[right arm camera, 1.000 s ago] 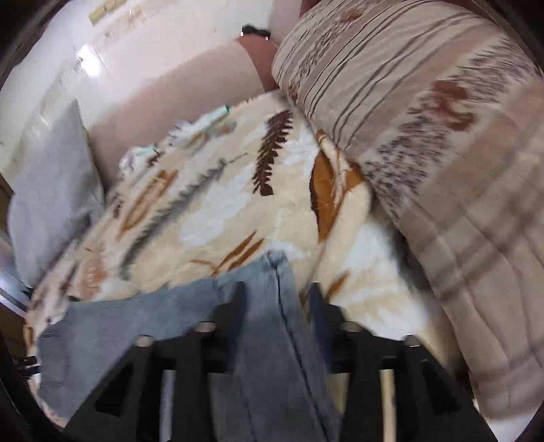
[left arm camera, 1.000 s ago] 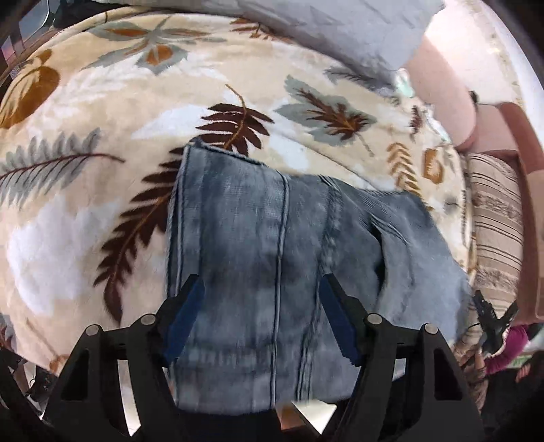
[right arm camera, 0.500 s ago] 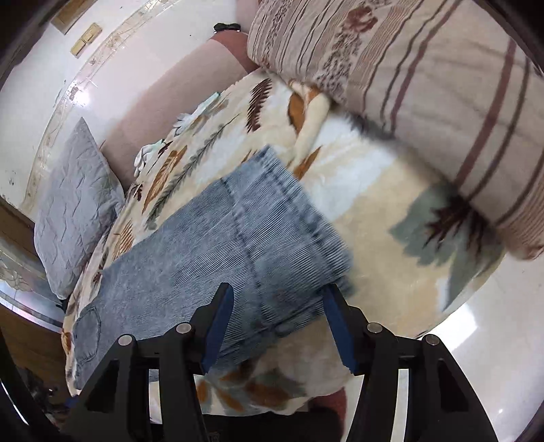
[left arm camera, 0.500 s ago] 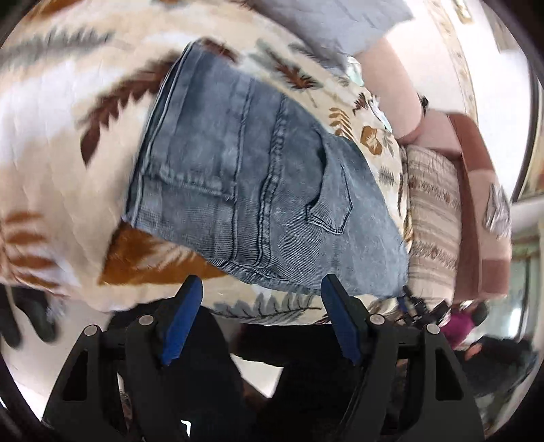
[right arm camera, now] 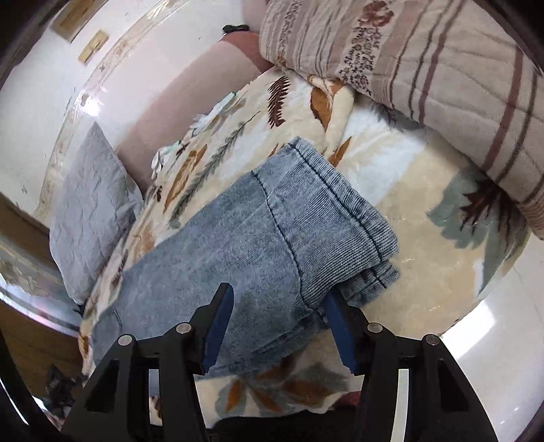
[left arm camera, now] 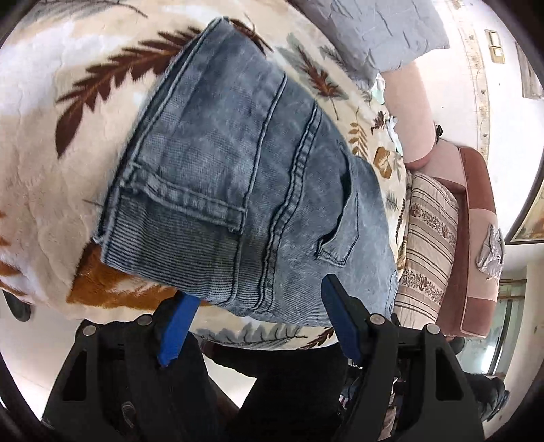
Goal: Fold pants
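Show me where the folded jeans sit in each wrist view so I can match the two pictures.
Left wrist: the folded jeans fill the centre, waistband end nearest the left gripper.
Right wrist: the jeans run from centre to lower left, folded leg end by the right gripper.
Shared landmark: the grey pillow on the leaf-print blanket.

Folded jeans [left arm camera: 238, 176] on leaf-print blanket [left arm camera: 68, 142]

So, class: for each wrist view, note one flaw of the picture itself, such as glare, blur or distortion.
Left wrist view: fisheye bends the jeans and blanket; dark corners frame the circle. Right wrist view: glare spots on the shiny wall and floor; striped quilt slightly soft.
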`<action>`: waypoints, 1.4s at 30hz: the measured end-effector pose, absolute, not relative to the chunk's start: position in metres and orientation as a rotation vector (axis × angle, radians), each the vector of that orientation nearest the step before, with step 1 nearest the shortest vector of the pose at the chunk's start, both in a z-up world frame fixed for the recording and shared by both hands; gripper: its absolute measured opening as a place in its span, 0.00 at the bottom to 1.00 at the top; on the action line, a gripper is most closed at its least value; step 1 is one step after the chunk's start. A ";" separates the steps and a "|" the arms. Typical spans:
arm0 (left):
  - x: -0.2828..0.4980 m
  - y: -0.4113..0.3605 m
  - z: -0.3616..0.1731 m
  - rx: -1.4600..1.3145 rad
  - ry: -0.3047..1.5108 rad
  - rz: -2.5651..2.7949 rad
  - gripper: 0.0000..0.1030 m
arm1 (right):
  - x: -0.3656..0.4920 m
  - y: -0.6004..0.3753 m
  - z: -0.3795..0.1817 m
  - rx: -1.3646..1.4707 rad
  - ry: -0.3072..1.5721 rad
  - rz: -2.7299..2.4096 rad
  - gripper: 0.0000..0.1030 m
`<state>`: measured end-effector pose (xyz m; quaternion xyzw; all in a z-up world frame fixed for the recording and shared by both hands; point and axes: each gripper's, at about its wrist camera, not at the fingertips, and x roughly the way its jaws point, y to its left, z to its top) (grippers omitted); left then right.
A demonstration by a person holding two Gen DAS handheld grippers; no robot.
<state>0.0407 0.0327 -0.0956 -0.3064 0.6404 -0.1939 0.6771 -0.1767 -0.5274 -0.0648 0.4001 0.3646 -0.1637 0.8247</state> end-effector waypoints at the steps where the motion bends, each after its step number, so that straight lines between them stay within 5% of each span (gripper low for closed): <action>1: 0.041 0.034 -0.094 -0.679 1.431 -0.422 0.54 | -0.176 -0.530 -0.067 0.870 0.766 -0.344 0.48; 2: 0.043 0.034 -0.089 -0.653 1.412 -0.400 0.24 | -0.175 -0.532 -0.067 0.873 0.765 -0.347 0.40; 3: 0.046 0.036 -0.082 -0.624 1.387 -0.380 0.09 | -0.172 -0.534 -0.068 0.867 0.773 -0.357 0.13; 4: 0.050 0.038 -0.076 -0.632 1.372 -0.382 0.09 | -0.170 -0.535 -0.067 0.862 0.780 -0.361 0.05; 10: 0.055 0.049 -0.035 -0.597 1.240 -0.382 0.09 | -0.182 -0.525 -0.034 0.908 0.655 -0.269 0.06; 17: 0.049 0.058 -0.108 -0.623 1.411 -0.311 0.13 | -0.199 -0.529 -0.087 0.997 0.771 -0.374 0.17; 19: 0.042 0.063 -0.100 -0.629 1.386 -0.345 0.22 | -0.207 -0.528 -0.079 0.993 0.735 -0.376 0.49; 20: 0.038 0.065 -0.096 -0.622 1.376 -0.361 0.36 | -0.212 -0.529 -0.075 0.999 0.713 -0.377 0.56; 21: 0.033 0.065 -0.091 -0.614 1.362 -0.387 0.53 | -0.217 -0.529 -0.073 1.011 0.689 -0.384 0.59; 24: 0.022 0.058 -0.087 -0.608 1.336 -0.448 0.65 | -0.218 -0.531 -0.079 1.034 0.676 -0.386 0.59; 27: 0.029 0.045 -0.102 -0.580 1.393 -0.402 0.64 | -0.204 -0.534 -0.095 1.070 0.697 -0.388 0.59; 28: 0.034 0.045 -0.108 -0.594 1.418 -0.382 0.62 | -0.199 -0.535 -0.098 1.085 0.680 -0.374 0.46; 30: 0.036 0.044 -0.111 -0.628 1.442 -0.377 0.33 | -0.195 -0.537 -0.092 1.059 0.657 -0.359 0.17; 35: 0.033 0.039 -0.096 -0.567 1.398 -0.371 0.31 | -0.188 -0.540 -0.044 0.874 0.629 -0.339 0.16; 39: 0.036 0.039 -0.121 -0.624 1.452 -0.347 0.33 | -0.182 -0.543 -0.097 0.927 0.793 -0.421 0.18; 42: 0.034 0.046 -0.112 -0.603 1.458 -0.378 0.37 | -0.201 -0.541 -0.095 0.989 0.712 -0.422 0.31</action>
